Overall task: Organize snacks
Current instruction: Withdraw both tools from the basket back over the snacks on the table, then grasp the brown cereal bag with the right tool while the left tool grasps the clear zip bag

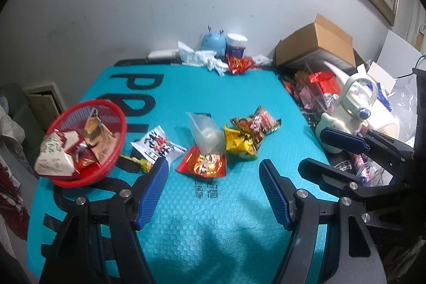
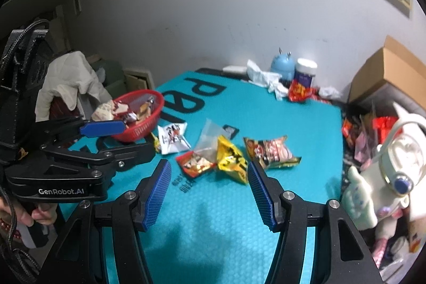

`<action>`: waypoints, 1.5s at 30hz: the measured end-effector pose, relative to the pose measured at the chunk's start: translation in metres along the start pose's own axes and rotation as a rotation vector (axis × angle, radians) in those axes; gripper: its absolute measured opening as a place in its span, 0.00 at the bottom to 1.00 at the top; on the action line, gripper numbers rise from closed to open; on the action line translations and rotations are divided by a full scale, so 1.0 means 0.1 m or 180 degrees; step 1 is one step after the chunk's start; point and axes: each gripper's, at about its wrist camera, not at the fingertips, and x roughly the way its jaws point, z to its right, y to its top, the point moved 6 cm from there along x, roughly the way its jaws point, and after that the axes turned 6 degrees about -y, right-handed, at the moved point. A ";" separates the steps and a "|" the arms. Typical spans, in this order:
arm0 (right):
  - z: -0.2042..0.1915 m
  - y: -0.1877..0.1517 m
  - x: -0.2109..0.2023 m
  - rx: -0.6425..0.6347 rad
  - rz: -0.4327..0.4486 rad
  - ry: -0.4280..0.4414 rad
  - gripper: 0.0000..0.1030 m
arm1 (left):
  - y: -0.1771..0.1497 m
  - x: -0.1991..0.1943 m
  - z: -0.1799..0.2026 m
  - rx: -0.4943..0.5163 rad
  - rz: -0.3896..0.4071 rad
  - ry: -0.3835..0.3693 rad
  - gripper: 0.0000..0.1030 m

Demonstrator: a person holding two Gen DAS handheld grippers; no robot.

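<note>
A red basket (image 1: 117,151) (image 2: 153,119) with several snack packs stands at the left edge of the teal mat (image 1: 213,204) (image 2: 293,111). Loose snacks lie mid-mat: a white pack (image 1: 157,145) (image 2: 173,139), a clear bag (image 1: 206,135) (image 2: 209,140), a red pack (image 1: 203,163) (image 2: 195,163), a yellow pack (image 1: 238,144) (image 2: 231,159) and a red-green pack (image 1: 259,124) (image 2: 271,151). My left gripper (image 1: 213,169) is open and empty, just short of the red pack. My right gripper (image 2: 209,172) is open and empty, near the red and yellow packs.
A blue gadget (image 1: 213,41), a jar (image 1: 235,44), crumpled tissue (image 1: 202,56) and a red wrapper (image 1: 238,64) sit at the mat's far edge. A cardboard box (image 1: 316,44), a white bottle (image 1: 356,97) and assorted clutter crowd the right side. A chair with white cloth (image 2: 69,79) stands left.
</note>
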 end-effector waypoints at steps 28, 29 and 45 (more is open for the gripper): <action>0.74 0.09 1.27 0.0318 -0.0413 -0.0378 0.73 | 0.43 1.22 -0.43 -0.0148 -0.0490 -0.0080 0.68; 0.75 0.08 1.31 0.0318 -0.0434 -0.0379 0.75 | 0.43 1.29 -0.44 -0.0168 -0.0525 -0.0097 0.68; 0.94 -0.06 1.68 0.0434 -0.0640 -0.0405 0.84 | 0.24 1.81 -0.51 -0.0418 -0.0927 -0.0205 0.68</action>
